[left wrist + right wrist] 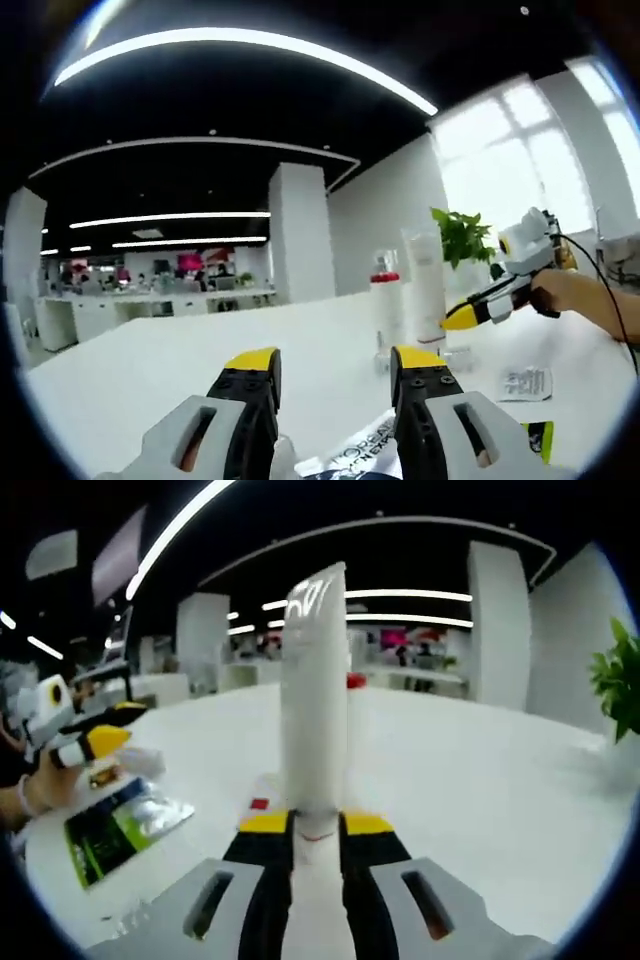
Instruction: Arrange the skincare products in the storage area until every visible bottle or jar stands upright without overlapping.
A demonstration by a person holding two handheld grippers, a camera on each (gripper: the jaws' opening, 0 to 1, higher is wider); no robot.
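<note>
Two items already stand upright on the white table [150,370], a red-capped bottle [384,310] and a white tube [314,700] clamped by the right gripper [316,825], while the left gripper [335,365] hangs open above flat sachets [115,830] yet unsorted.

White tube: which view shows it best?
The right gripper view: the white tube stands upright, close and centred, clamped in the right gripper. The left gripper view shows it small and distant on the table.
</note>
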